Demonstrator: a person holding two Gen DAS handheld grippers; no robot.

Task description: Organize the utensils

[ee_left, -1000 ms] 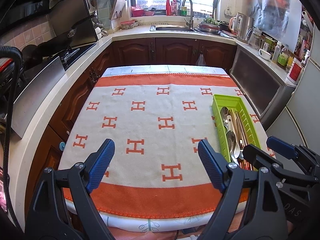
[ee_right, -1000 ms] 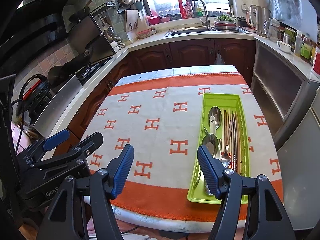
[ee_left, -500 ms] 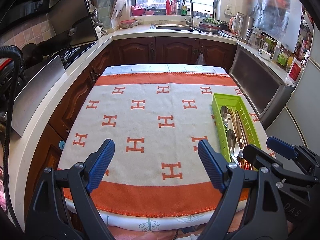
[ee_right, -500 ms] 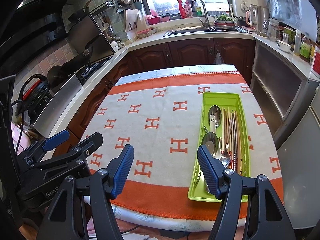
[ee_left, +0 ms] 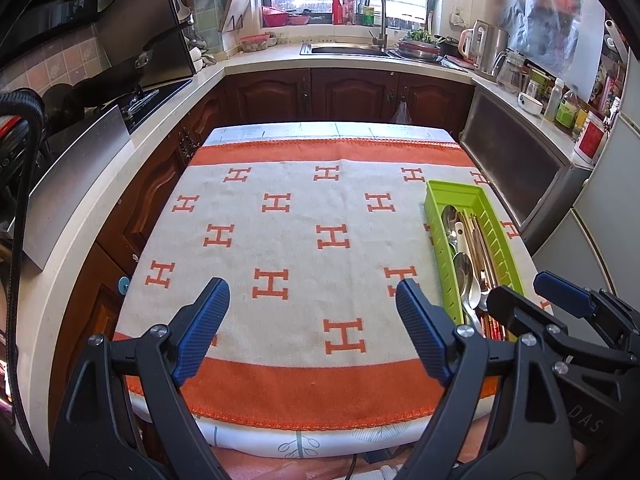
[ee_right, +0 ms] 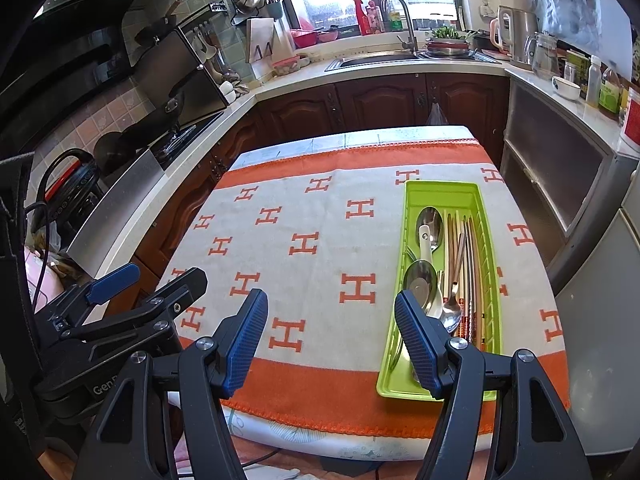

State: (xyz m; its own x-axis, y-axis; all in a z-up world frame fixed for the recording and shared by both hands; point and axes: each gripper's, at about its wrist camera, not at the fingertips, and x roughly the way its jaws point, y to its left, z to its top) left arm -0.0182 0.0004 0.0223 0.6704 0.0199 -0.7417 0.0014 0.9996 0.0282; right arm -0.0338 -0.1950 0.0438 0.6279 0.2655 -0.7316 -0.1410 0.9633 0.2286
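left gripper (ee_left: 312, 312) spread wide and empty above the cloth (ee_left: 304, 240), right gripper (ee_right: 331, 332) likewise wide, holding nothing, green tray (ee_right: 440, 190) at the table's right side, spoons (ee_right: 420, 284) and what look like chopsticks (ee_right: 472, 264) inside

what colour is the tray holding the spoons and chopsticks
Lime green tray, seen best in the right wrist view.

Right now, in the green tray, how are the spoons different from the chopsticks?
The spoons are silver with round bowls; the chopsticks are thin, straight, brownish sticks. The spoons fill the tray's left part and overlap one another, while the chopsticks lie side by side along its right part. One spoon has a white handle; the chopsticks have patterned near ends. Both lie lengthwise in the same tray, and neither gripper touches them.
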